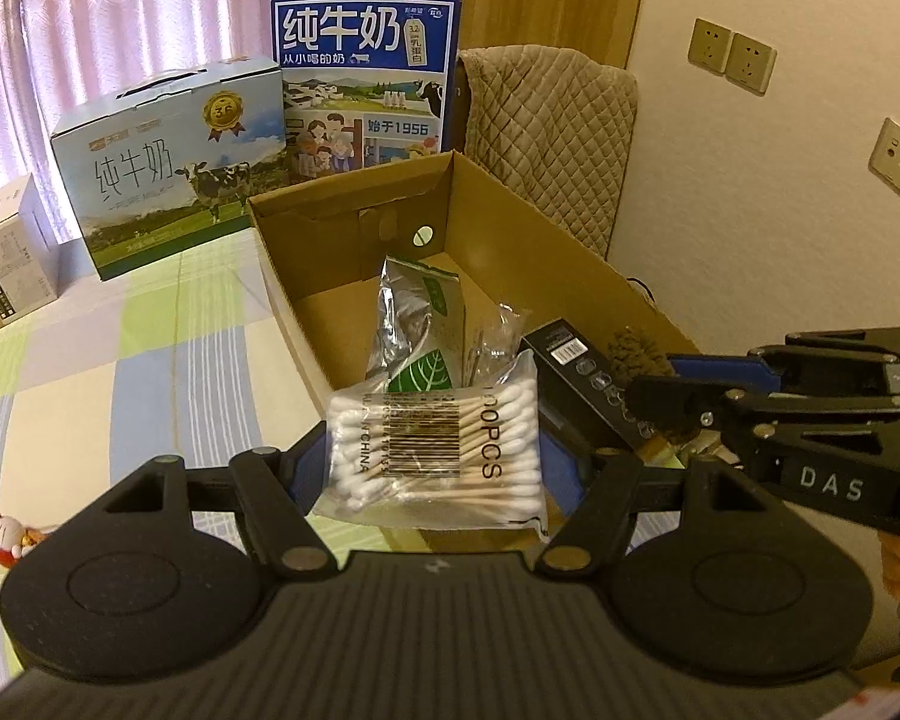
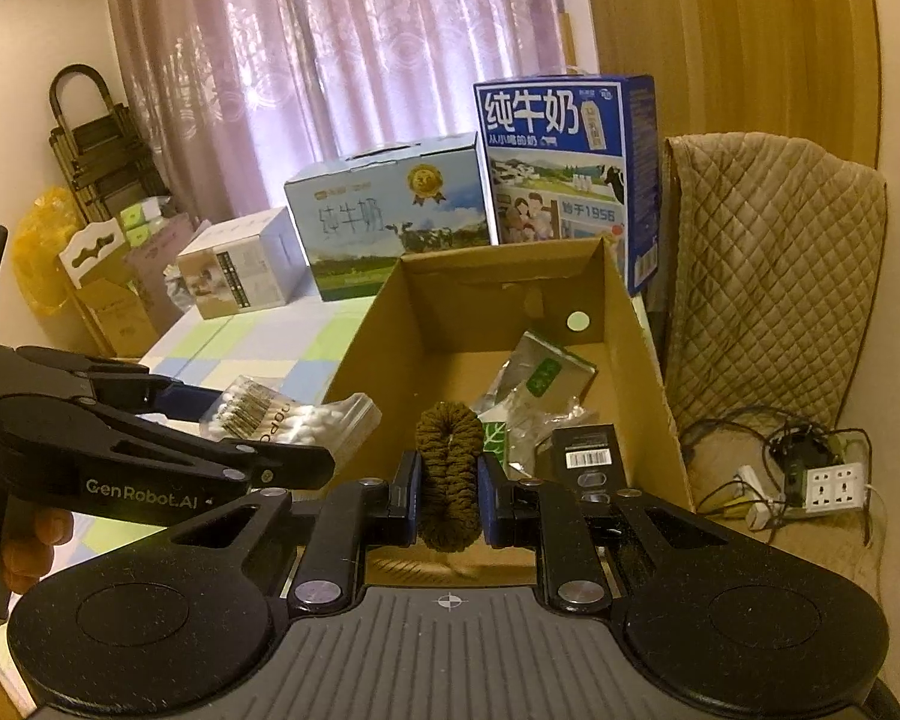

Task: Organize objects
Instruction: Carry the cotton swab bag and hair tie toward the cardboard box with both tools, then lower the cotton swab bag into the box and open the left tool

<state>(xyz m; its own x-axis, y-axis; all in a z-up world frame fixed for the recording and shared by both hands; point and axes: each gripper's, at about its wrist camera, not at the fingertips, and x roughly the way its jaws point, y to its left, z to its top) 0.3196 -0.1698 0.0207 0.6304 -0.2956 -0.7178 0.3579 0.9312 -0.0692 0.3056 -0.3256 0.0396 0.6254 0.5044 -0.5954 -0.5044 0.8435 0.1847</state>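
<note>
My left gripper is shut on a clear bag of cotton swabs, held just above the near rim of an open cardboard box. In the right wrist view the cotton swabs hang left of the box. My right gripper is shut on a brown fuzzy scrunchie over the box's near edge; the scrunchie also shows in the left wrist view. Inside the box lie a silver foil pouch with a green label, a clear plastic wrapper and a black carton.
Two milk cartons stand behind the box, a pale blue one and a dark blue one, with a white box at far left. The surface is a checked cloth. A quilted chair and a power strip are on the right.
</note>
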